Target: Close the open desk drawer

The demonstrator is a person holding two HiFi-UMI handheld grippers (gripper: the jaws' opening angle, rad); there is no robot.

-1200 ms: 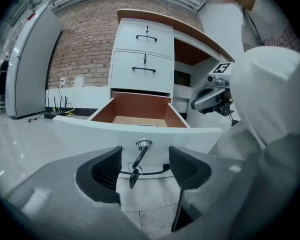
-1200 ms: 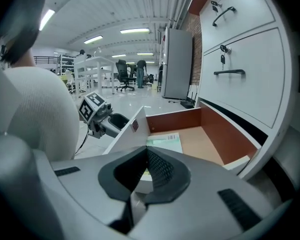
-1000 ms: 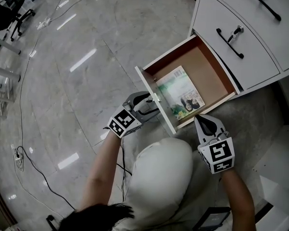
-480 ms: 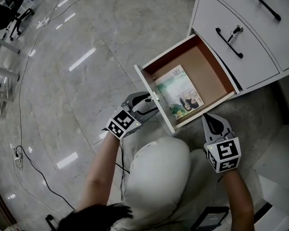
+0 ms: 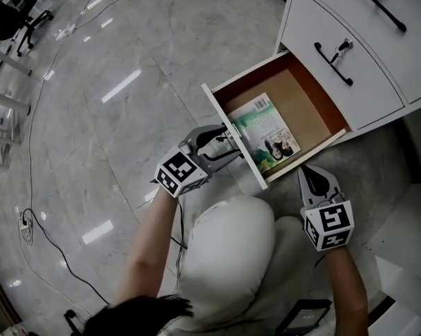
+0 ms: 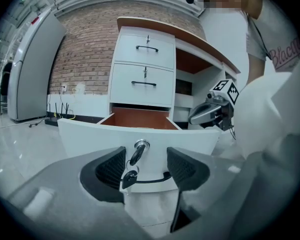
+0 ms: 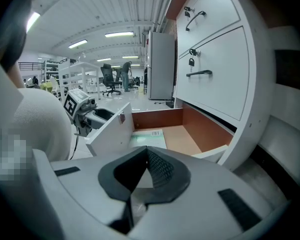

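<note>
The bottom desk drawer [image 5: 315, 110] stands pulled out, its white front panel [image 5: 219, 110] towards me. A green-covered book [image 5: 266, 131] lies flat inside it and also shows in the right gripper view [image 7: 150, 136]. My left gripper [image 5: 224, 145] is at the outer face of the panel [image 6: 90, 134]. Its jaws have just been closing a little and remain open. The lock [image 6: 141, 145], a hanging key [image 6: 130, 175] and the black handle [image 6: 157, 179] show between the pads, untouched. My right gripper [image 5: 315, 177] is shut and empty, just off the drawer's near right corner [image 7: 147, 166].
Two closed white drawers with black handles [image 5: 334, 61] sit above the open one. My white-clad knee [image 5: 228, 257] is right below the drawer front. Cables [image 5: 35, 229] run over the marble floor on the left, and an office chair [image 5: 14, 19] stands at the far left.
The drawer front has shifted slightly towards the cabinet, and the left gripper moved with it. The right gripper has drawn away to the right of the drawer's corner.
</note>
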